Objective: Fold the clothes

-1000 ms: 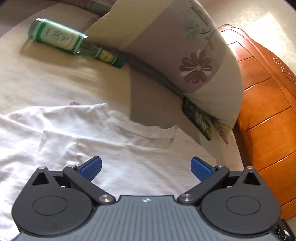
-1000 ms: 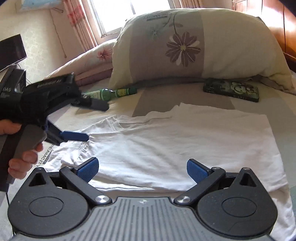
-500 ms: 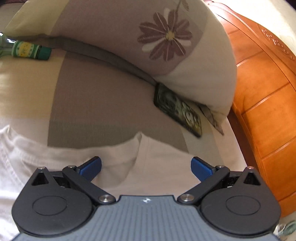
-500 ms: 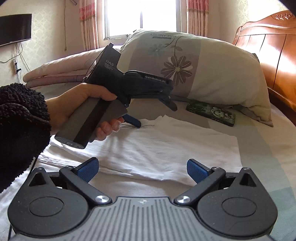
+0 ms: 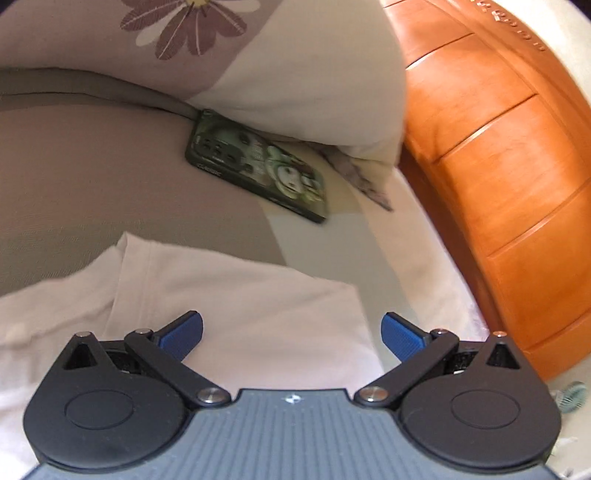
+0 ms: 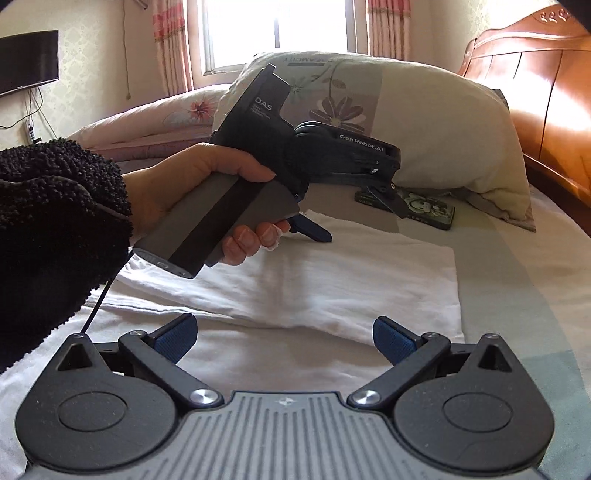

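White cotton T-shirt (image 6: 332,273) lies partly folded, flat on the bed (image 6: 517,295), its far edge near the headboard end. Left gripper (image 5: 291,332), blue pads spread apart and empty, hovers over the shirt's corner; in the right wrist view it (image 6: 354,218) is held in a hand (image 6: 207,192) with a black fuzzy sleeve (image 6: 55,229). Right gripper (image 6: 282,334) also spread apart, empty, over the shirt's near edge. Green-cased phone (image 5: 258,166) lies beside the floral pillow (image 5: 288,74), by the orange wooden headboard (image 5: 509,184).

Bright daylight from the blown-out window (image 6: 275,33), soft shadows, strong fisheye bending, perhaps slight motion blur.
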`<state>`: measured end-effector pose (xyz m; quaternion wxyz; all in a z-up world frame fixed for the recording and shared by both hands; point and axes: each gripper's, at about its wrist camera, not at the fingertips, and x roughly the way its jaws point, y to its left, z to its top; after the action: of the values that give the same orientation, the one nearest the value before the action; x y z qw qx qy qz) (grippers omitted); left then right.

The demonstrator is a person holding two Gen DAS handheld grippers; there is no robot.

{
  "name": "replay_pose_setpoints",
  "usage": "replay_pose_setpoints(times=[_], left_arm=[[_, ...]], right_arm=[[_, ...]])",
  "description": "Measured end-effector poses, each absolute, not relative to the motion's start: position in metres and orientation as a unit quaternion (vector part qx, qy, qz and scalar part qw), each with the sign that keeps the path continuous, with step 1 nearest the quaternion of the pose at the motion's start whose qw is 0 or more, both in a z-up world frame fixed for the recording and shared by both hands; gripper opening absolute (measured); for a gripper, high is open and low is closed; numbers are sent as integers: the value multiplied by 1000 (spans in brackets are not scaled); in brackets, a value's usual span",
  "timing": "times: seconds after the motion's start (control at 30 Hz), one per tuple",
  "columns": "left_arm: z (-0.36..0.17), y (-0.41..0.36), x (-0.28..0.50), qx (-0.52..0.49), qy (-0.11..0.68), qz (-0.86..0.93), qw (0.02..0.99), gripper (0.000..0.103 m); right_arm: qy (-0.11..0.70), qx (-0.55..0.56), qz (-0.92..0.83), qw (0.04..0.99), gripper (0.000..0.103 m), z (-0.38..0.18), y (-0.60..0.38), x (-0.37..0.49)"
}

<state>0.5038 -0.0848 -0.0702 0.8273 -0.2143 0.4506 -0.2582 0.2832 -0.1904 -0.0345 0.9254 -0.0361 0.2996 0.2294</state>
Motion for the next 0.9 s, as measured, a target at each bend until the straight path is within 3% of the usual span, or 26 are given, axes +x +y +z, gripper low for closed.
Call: replay_pose_setpoints(times=[0.67, 0.77, 0.9], left_arm=[[11, -37, 466, -136, 437, -147, 877, 102], [14, -4, 452, -134, 459, -104, 872, 102], [-20, 38, 446, -171, 490, -60, 853, 102]], right_arm=[[301, -62, 219, 926, 103, -37, -191, 276], [302, -59, 219, 926, 103, -37, -186, 277], [305, -55, 223, 924, 103, -38, -181, 280]])
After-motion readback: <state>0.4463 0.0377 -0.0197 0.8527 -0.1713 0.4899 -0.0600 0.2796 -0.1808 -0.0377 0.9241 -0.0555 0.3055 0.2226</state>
